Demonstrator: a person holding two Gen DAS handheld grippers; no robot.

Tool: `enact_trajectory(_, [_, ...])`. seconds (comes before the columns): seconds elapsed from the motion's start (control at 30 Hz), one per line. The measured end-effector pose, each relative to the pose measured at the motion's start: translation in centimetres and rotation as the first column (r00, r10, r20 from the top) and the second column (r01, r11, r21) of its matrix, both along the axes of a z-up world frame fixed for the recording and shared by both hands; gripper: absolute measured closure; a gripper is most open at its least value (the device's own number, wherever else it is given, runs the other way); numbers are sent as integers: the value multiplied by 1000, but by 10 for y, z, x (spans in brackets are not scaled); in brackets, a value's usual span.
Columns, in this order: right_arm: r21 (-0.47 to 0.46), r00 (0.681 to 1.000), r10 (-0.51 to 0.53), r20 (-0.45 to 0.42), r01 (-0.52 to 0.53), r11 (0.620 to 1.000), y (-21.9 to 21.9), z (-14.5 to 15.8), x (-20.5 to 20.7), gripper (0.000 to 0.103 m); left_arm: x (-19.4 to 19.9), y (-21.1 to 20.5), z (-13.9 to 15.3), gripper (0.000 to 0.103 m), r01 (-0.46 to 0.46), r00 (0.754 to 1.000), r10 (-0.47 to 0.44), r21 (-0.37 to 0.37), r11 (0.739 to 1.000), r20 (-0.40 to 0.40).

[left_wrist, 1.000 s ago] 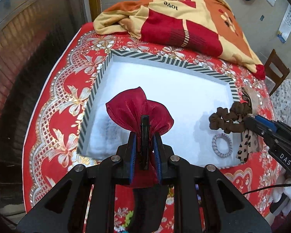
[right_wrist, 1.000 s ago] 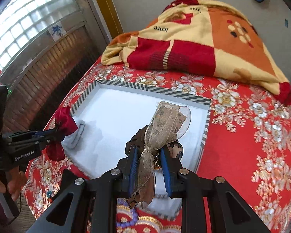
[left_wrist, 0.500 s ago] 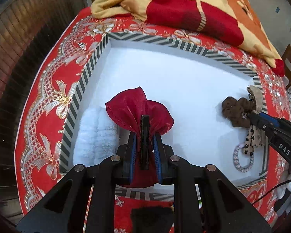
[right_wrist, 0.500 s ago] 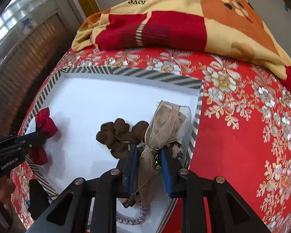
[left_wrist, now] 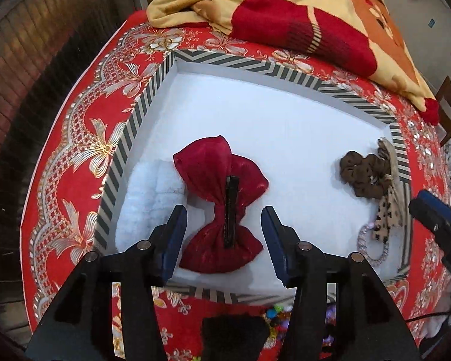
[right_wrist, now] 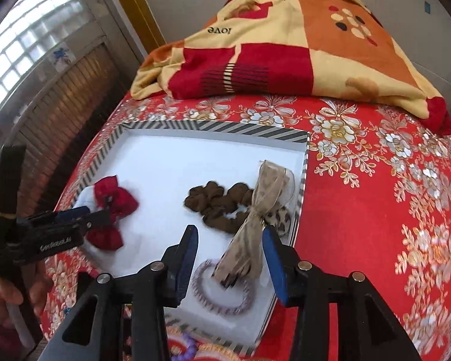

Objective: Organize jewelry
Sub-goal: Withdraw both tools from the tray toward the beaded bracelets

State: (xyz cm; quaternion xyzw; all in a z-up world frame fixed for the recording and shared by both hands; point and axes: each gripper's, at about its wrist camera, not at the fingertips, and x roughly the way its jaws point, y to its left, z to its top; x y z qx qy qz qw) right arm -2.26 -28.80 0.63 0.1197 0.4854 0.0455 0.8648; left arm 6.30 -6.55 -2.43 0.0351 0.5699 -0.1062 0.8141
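A red bow hair clip [left_wrist: 219, 207] lies in the striped-rim white tray [left_wrist: 243, 63], clip side up, partly on a white fluffy item [left_wrist: 147, 192]. My left gripper [left_wrist: 224, 237] is open around its lower half. A beige sheer bow [right_wrist: 255, 219] lies in the tray [right_wrist: 225, 128] over a brown scrunchie [right_wrist: 216, 206] and a leopard-print piece [right_wrist: 281, 219]. My right gripper [right_wrist: 230, 258] is open with the beige bow's tails between its fingers. A beaded bracelet [right_wrist: 222, 297] lies below it. The red bow [right_wrist: 114, 207] also shows in the right wrist view.
A red floral cloth [right_wrist: 375, 210] covers the table. A folded red and yellow blanket [right_wrist: 285, 54] lies at the back. Coloured beads [left_wrist: 279, 319] lie by the tray's near edge. A wooden chair [left_wrist: 449, 102] stands at the right.
Both grippers have opened. The red bow and the beige bow, held a moment ago, now lie in the tray.
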Motion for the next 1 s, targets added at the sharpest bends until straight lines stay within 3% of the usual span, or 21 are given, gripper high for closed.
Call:
enact_trajectory(0.43, [-11,999,-15,40,16,1000,31,28,-54,60,-58,18,40,51,16,997,-14,-20,1000,81])
enact_trajectory(1.0, [-46,998,-3,68,7,999,79,45,-105,58,-124,63,58,51,-4,990,4,-3,1000,143])
